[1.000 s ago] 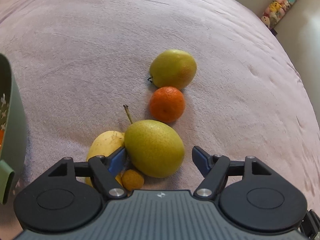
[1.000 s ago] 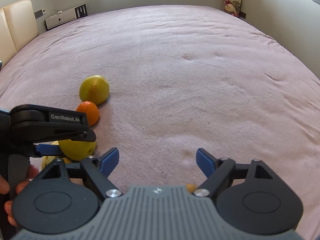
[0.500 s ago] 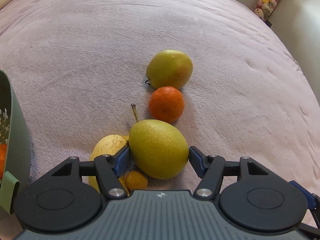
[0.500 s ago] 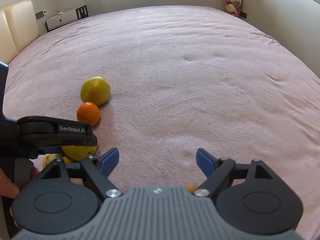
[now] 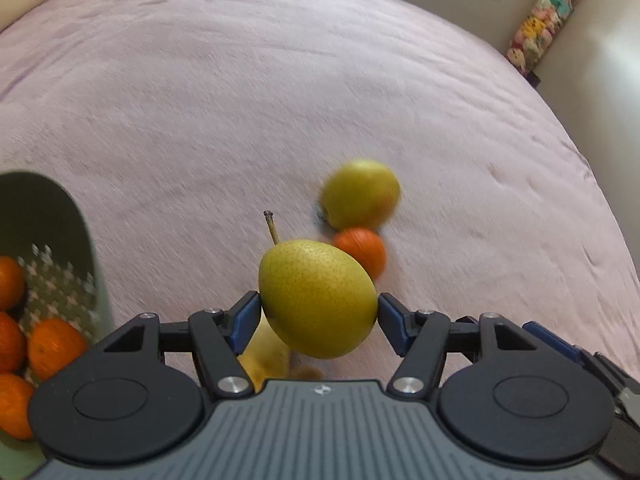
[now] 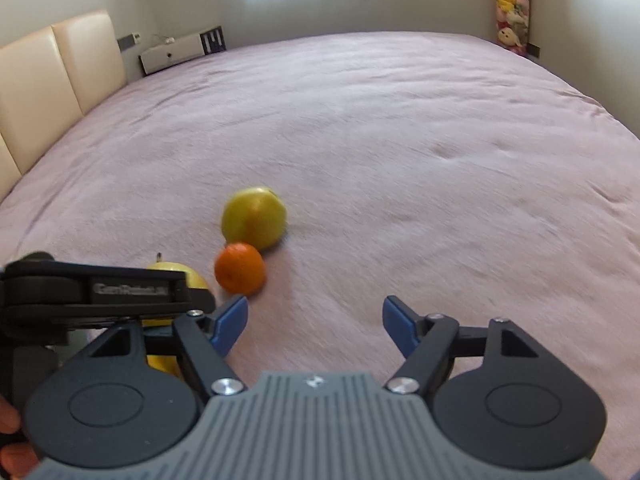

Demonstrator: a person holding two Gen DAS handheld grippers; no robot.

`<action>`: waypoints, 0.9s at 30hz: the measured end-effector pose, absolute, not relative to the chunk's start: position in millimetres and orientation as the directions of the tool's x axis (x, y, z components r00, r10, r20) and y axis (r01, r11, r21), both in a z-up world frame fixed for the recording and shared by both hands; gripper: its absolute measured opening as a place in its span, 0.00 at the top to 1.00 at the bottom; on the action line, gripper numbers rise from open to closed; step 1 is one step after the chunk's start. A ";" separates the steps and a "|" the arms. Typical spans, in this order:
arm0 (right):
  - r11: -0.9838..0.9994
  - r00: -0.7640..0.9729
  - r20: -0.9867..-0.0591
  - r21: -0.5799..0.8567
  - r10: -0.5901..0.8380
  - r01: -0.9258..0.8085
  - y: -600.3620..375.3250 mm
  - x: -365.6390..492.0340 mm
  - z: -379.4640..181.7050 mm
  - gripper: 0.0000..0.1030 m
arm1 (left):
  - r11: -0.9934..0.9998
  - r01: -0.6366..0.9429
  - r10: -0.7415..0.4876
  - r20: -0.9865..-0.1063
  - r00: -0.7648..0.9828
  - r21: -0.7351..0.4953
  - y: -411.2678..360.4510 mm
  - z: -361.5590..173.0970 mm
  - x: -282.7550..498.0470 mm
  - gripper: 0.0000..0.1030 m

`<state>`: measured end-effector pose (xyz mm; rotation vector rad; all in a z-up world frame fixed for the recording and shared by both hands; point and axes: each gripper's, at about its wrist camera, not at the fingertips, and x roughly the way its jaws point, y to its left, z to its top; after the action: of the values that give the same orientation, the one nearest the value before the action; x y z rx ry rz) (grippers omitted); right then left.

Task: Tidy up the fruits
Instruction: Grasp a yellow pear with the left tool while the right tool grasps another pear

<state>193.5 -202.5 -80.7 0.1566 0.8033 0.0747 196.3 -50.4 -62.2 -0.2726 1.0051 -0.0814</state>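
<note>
Green-yellow and freckled, the stemmed pear (image 5: pixel 316 300) sits pinched between the blue-padded fingers (image 5: pixel 245 320) of the left gripper (image 5: pixel 318 318), clear of the mauve plush bedspread (image 5: pixel 280 100). The sage-green perforated plastic basket (image 5: pixel 86 248) at nine o'clock in the left wrist view already holds several small oranges (image 5: pixel 52 346), so part of the sorting looks done. Left on the bed are a rounder yellow-green pear (image 6: pixel 254 218) at one o'clock from the held fruit, a loose orange mandarin (image 6: pixel 240 268) touching it, and a pale yellow fruit (image 5: pixel 266 350) half hidden under the held pear (its kind is hard to tell).

Compared with a second ago, the left fingers have closed from straddling the pear to gripping it, and the fruit is raised off the bedspread, with more of the basket showing. The right gripper (image 6: pixel 314 322) has its fingers spread with nothing between them; they have just been narrowing, and its view has swung toward the mandarin at eleven o'clock.
</note>
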 end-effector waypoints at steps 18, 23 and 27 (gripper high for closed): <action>0.936 0.657 -0.701 0.353 0.276 -0.017 -171.9 309.1 -126.1 0.30 | 0.974 -0.107 -0.097 -0.792 0.602 -0.200 -10.8 -41.4 227.4 0.29; 0.935 0.638 -0.720 0.354 0.272 0.001 -167.6 330.2 -142.2 0.30 | 0.972 -0.116 -0.094 -0.794 0.601 -0.203 -4.5 -42.7 229.7 0.29; 0.933 0.633 -0.722 0.359 0.281 -0.004 -164.7 337.1 -144.6 0.31 | 0.971 -0.122 -0.091 -0.794 0.600 -0.204 -3.6 -43.8 229.7 0.29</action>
<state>337.1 -164.7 -144.6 0.3411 0.8746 0.1666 229.7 -3.6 -43.8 -0.2477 0.9291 0.0179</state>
